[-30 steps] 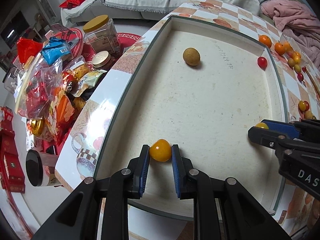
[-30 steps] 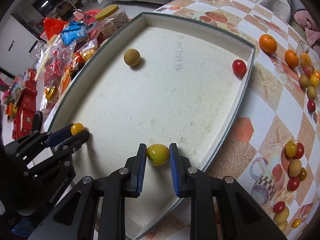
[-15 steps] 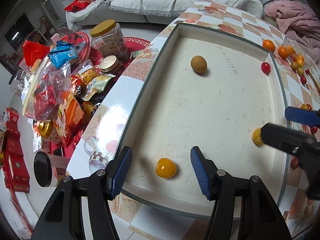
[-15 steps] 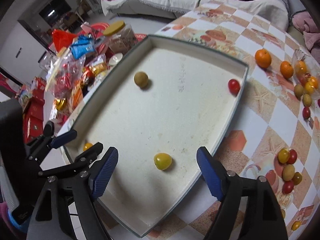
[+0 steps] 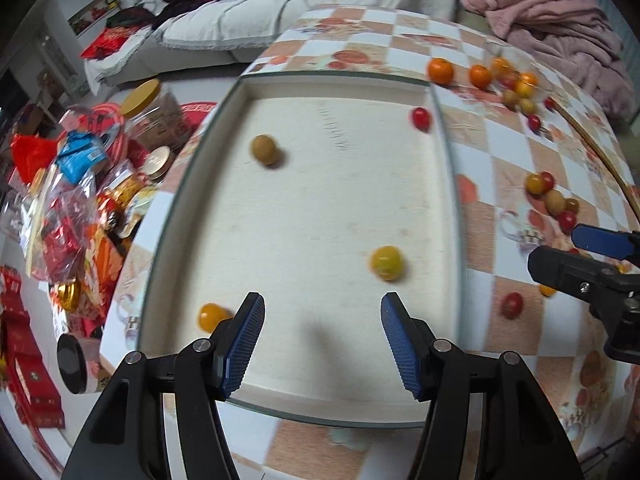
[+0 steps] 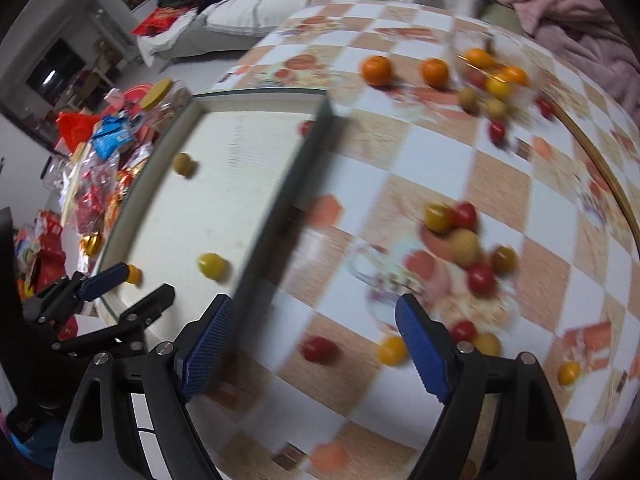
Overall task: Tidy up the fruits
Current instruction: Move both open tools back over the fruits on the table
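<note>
yellow fruit [image 5: 385, 263] beyond spread jaws, tray [image 5: 450, 184]

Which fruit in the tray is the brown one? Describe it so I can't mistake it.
Start at the big white tray on the checkered table. The brown fruit sits alone toward the tray's far left. It is dull tan, unlike the red tomato at the far right wall and the two glossy yellow-orange fruits nearer the left gripper.

Cream tray [image 5: 438, 128], orange-and-white checked tablecloth [image 6: 500, 184], blue gripper pads [image 5: 244, 344].
</note>
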`<state>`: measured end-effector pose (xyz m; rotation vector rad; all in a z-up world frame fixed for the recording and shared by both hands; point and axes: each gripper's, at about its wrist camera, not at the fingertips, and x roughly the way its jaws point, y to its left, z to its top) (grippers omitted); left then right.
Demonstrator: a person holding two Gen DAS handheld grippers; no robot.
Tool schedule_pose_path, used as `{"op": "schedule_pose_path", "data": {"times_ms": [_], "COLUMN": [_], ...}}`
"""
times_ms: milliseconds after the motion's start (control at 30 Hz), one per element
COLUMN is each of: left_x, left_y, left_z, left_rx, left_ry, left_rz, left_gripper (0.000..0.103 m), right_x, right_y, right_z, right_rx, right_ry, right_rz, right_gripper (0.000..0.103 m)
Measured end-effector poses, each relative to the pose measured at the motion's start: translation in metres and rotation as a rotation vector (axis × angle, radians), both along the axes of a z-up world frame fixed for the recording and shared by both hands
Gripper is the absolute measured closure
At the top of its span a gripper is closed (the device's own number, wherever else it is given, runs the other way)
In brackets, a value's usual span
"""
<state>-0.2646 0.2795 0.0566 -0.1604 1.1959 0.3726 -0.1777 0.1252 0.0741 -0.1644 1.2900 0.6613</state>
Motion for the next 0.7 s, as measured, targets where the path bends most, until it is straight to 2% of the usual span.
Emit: {"op": "schedule_pose_path", "data": {"times_ms": [333, 500, 700], "left_x": [0.023, 0.034, 0.044], "left_y": [-0.076, -0.105, -0.119], "left_z": [0.006, -0.005, -0.023], "left_rx": [-0.028, -0.021, -0.004], "left_ry": [-0.014, 0.009, 0.05], "left_rz": [-0.159, -0.221, -0.242], "left_gripper": [0.041, 0.041, 0.041], "right_x": [-0.008, -0.005, 0.007], "right_y": [-0.091, -0.135, -0.18], "right_z": [-0.013, -0.019, -0.029], "right_rx": [-0.096, -0.131, -0.168], "right_ry": [0.004, 0.012, 0.016], "right_rz": [-0.128, -0.204, -0.306], "right_gripper": [0.018, 0.018, 0.018]}}
